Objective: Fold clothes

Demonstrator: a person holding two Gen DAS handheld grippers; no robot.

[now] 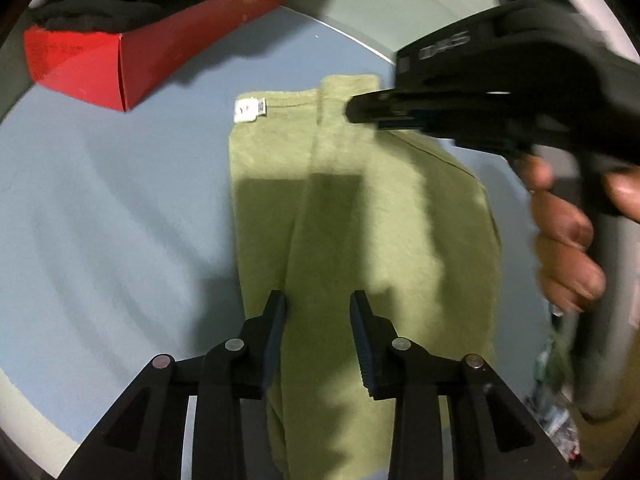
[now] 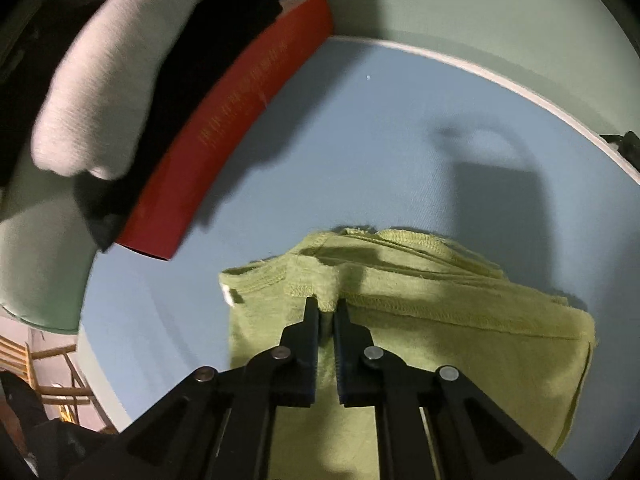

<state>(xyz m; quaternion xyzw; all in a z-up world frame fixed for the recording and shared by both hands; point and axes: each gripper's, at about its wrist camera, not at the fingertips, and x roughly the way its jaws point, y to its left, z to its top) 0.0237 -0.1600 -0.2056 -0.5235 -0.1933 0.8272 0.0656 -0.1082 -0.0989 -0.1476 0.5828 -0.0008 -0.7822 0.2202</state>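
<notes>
Blue cloth covers the surface (image 2: 360, 152), with a pale green wall behind its far edge. Left tongs (image 1: 318, 308) are apart, with nothing between them, and they hang over the near part of the green garment (image 1: 360, 220). Right tongs (image 2: 326, 312) are almost together, and a bit of the garment's stitched hem sits in the thin gap, so they look clamped on it, at the garment's far end. In the left view the right tongs come in from the right, with the person's fingers (image 1: 568, 248) around the handle. The green garment lies in the middle of the surface as a long strip with its sides already turned in, and a small white tag (image 1: 250, 110) shows at its far left corner. So the side folds look done. I think what is left is to bring the far end toward the near end and then put it away. A red box (image 1: 100, 68) sits at the far left of the surface, with dark clothes (image 1: 100, 8) and a gray one (image 2: 100, 92) piled on it.
</notes>
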